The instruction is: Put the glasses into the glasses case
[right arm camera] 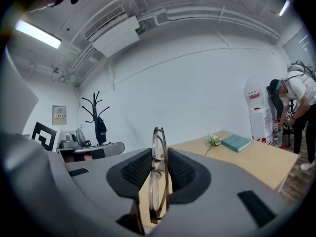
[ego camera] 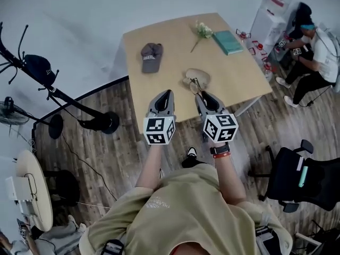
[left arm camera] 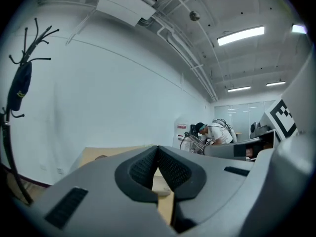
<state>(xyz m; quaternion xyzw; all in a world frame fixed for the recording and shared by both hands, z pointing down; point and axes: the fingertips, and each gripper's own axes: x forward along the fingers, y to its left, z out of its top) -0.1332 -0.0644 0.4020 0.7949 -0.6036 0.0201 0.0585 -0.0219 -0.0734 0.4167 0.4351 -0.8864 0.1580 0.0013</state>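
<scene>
right gripper: ribbed black pads clamped on the folded glasses, thin rims held edge-up, likely for sliding in | glasses: just beside the glasses case, on its near side | case: beige oval shell, apparently open | left gripper: pads pressed together, empty, near the case, perhaps to steady it

cap left of book, likely case nearer
</scene>
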